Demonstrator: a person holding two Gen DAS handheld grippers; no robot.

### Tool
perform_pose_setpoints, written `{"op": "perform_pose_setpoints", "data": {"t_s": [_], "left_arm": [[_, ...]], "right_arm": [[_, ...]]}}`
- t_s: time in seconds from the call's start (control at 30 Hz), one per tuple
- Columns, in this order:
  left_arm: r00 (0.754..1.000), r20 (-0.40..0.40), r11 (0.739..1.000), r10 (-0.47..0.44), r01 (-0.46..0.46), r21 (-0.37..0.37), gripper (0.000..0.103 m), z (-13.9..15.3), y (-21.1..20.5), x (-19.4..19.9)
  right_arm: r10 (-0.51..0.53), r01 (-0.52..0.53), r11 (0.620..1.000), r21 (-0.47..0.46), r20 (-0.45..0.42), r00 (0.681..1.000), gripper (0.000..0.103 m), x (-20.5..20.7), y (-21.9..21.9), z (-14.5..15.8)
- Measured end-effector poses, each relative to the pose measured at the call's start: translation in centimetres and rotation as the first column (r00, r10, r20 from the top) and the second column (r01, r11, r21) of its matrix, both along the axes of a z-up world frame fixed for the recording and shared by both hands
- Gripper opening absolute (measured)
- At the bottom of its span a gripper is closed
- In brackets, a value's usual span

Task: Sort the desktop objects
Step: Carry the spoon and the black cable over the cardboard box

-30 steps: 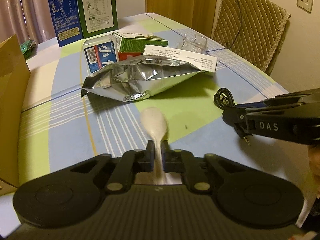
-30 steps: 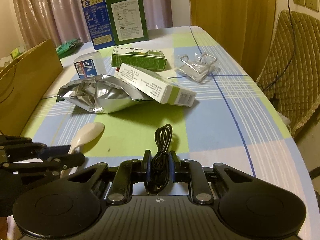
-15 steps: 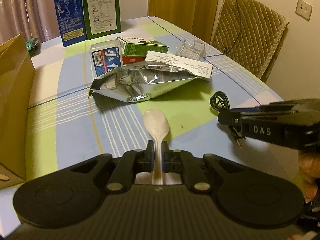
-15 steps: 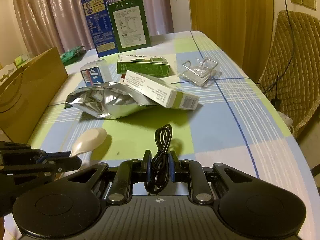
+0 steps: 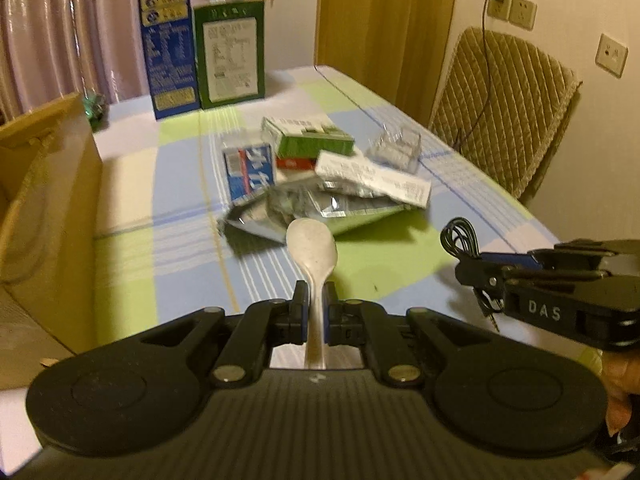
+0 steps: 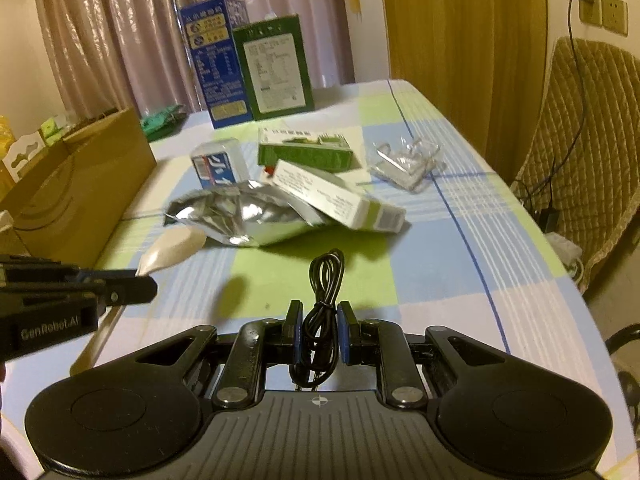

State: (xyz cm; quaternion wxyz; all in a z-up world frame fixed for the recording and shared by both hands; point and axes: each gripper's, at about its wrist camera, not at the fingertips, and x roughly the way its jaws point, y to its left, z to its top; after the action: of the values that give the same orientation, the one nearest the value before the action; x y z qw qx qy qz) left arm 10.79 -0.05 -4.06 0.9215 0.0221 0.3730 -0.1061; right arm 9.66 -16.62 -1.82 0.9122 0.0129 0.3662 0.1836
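While clamped upright, pale glossy spoon [image 5: 312, 246]

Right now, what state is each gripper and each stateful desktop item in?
Left gripper: shut on white plastic spoon, lifted off the table.
Right gripper: shut on coiled black cable.
Crumpled silver foil bag: lying flat.
White-and-green carton: tilted, resting on the bag.
Blue box, green box: upright.
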Motion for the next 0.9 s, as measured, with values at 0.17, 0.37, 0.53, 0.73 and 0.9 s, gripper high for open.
{"op": "perform_pose_setpoints", "data": {"t_s": [0.17,0.37,0.53,0.73,0.9], "left_arm": [[0.999,0.035,1.000,0.023,-0.023,-0.009,0.004,2.8,1.5,-0.5],[0.993,0.091,0.998,0.069,-0.070,0.003,0.004,6.7,5.4,-1.5],[0.983,0.123,0.989,0.137,-0.142,0.030,0.004,9.0,10.3,-3.0],[0.967,0.124,0.971,0.221,-0.230,0.059,0.004,10.0,16.5,-5.0],[0.958,0.098,0.957,0.270,-0.278,0.078,0.004,10.0,21.2,-5.8]], "right_arm": [[0.025,-0.025,1.000,0.018,0.042,0.999,0.014,-0.6,1.4,2.5],[0.085,-0.092,0.994,0.057,0.111,0.990,0.014,-0.8,4.9,6.4],[0.165,-0.179,0.980,0.080,0.157,0.974,0.014,-1.0,9.4,9.1],[0.257,-0.277,0.956,0.099,0.179,0.950,0.014,-1.7,15.4,10.6],[0.333,-0.354,0.931,0.094,0.185,0.925,0.014,-2.1,20.2,10.7]]}}
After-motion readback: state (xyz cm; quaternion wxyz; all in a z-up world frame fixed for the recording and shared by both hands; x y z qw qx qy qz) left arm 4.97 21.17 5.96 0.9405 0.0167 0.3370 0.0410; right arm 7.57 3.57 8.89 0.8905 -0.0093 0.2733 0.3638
